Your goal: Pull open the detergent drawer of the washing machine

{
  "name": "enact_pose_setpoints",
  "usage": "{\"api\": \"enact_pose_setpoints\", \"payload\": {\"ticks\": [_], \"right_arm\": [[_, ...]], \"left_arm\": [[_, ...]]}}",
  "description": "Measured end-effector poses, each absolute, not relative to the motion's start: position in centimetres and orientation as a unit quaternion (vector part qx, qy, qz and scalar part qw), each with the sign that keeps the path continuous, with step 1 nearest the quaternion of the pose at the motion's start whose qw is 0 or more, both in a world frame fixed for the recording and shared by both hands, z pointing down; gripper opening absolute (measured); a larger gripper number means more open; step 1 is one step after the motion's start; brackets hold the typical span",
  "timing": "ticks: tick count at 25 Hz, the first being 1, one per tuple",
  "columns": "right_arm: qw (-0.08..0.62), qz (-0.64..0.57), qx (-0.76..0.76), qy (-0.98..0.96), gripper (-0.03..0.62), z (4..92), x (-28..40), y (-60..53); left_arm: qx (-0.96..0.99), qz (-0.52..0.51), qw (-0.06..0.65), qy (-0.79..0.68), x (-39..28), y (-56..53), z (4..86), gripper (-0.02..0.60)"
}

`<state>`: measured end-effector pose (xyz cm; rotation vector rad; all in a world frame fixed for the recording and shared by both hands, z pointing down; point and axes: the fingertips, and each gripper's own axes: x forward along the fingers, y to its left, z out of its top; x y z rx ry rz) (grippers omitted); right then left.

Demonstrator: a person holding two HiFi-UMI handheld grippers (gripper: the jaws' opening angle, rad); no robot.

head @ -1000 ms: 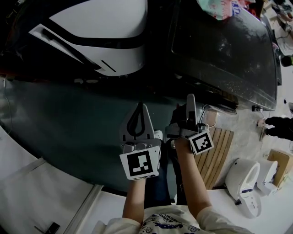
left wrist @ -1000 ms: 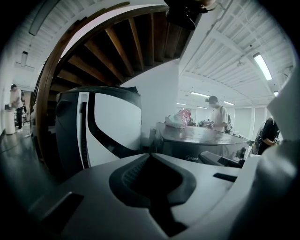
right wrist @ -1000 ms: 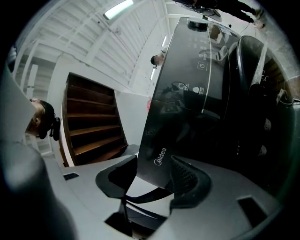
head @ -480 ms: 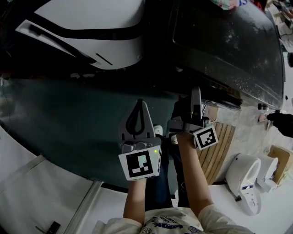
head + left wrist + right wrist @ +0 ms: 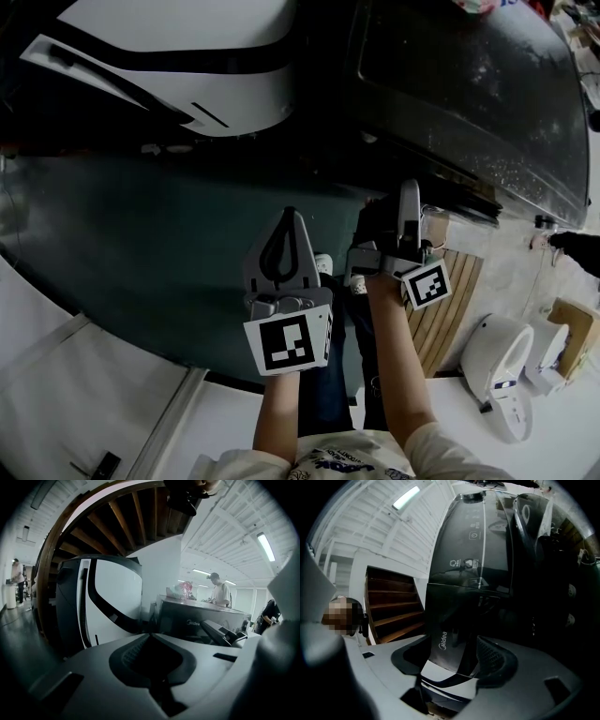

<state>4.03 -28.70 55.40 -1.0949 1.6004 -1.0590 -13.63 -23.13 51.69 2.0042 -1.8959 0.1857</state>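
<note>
The dark washing machine fills the upper right of the head view. Its glossy detergent drawer front, with a Midea logo, runs between the jaws of my right gripper. Those jaws are opening and stand wide, and neither pad visibly presses on the panel. In the head view the right gripper points at the machine's front edge. My left gripper hangs to its left, shut on nothing, with its tips meeting. In the left gripper view the drawer juts out of the machine's front.
A white-and-black appliance stands left of the washer. Wooden stairs rise behind. A slatted wooden board and white fixtures lie on the floor at the right. A person stands beyond the machine.
Both hands have sunk a little in front of the machine. The right gripper has rolled slightly, with its marker cube shifted right. The left gripper stays shut.
</note>
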Motion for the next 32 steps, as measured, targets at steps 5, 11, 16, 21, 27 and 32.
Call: {"api": "enact_pose_setpoints", "payload": {"ticks": [5, 11, 16, 21, 27, 32], "right_arm": [[0.453, -0.427, -0.432, 0.653, 0.282, 56.1, 4.4, -28.8], [0.454, -0.409, -0.405, 0.68, 0.282, 55.6, 4.4, -29.9], [0.449, -0.396, -0.398, 0.696, 0.28, 55.0, 4.4, -30.9], [0.447, -0.396, -0.404, 0.692, 0.249, 55.4, 4.5, -31.0], [0.447, -0.398, -0.403, 0.692, 0.237, 55.5, 4.5, -30.9], [0.445, -0.402, -0.402, 0.692, 0.236, 55.5, 4.5, -30.9]], "left_arm": [[0.713, 0.067, 0.19, -0.672, -13.1, -23.0, 52.4, 0.014], [0.714, 0.072, 0.197, -0.668, -12.5, -22.7, 53.3, 0.014], [0.714, 0.074, 0.201, -0.666, -12.1, -22.8, 53.9, 0.014], [0.715, 0.073, 0.203, -0.665, -11.8, -22.9, 53.9, 0.014], [0.715, 0.073, 0.201, -0.665, -11.7, -23.0, 53.7, 0.014], [0.715, 0.072, 0.202, -0.665, -11.8, -22.8, 53.7, 0.014]]}}
